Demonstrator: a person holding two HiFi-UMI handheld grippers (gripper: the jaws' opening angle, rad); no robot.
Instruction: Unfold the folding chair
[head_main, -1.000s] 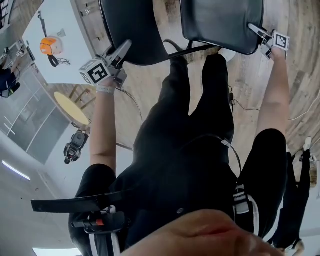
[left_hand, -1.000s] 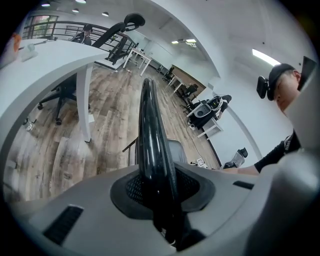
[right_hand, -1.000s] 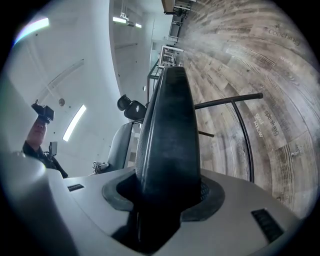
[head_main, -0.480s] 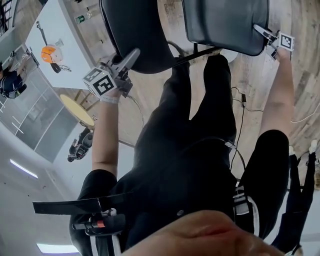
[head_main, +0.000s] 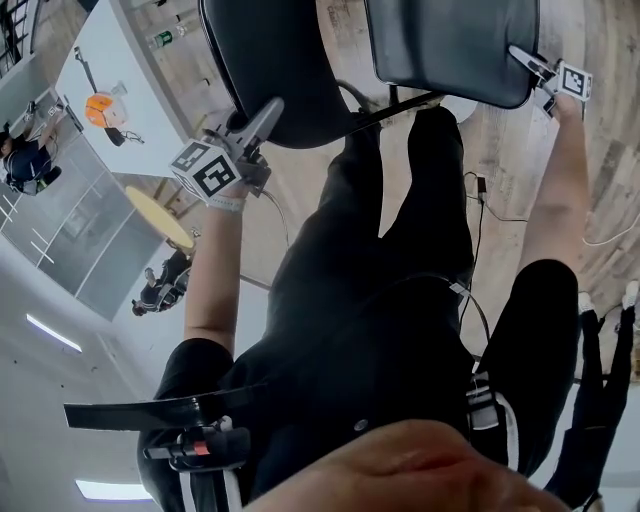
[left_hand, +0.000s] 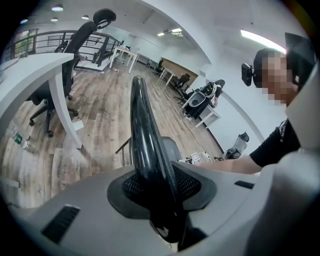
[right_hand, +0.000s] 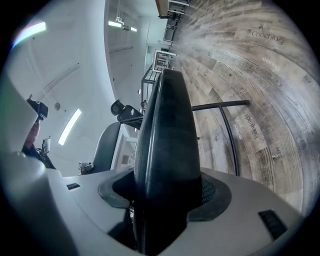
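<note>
The black folding chair shows in the head view as two padded panels, the backrest (head_main: 270, 50) on the left and the seat (head_main: 450, 45) on the right, joined by a black tube (head_main: 390, 103). My left gripper (head_main: 265, 112) grips the backrest's lower edge. In the left gripper view that glossy edge (left_hand: 145, 135) runs up between the jaws, which are opening. My right gripper (head_main: 522, 58) clasps the seat's right corner. In the right gripper view the thick seat edge (right_hand: 167, 140) fills the gap between the jaws, also opening.
The person's black-clad legs (head_main: 400, 250) stand right below the chair. A white desk (head_main: 120, 80) with an orange item and a round yellow table (head_main: 160, 215) lie to the left. A cable (head_main: 490, 210) trails on the wood floor. An office chair (left_hand: 75, 55) stands by a desk.
My left gripper has shifted to the right along the backrest's edge. The seat and the right gripper have edged slightly right. Both panels stay between the jaws.
</note>
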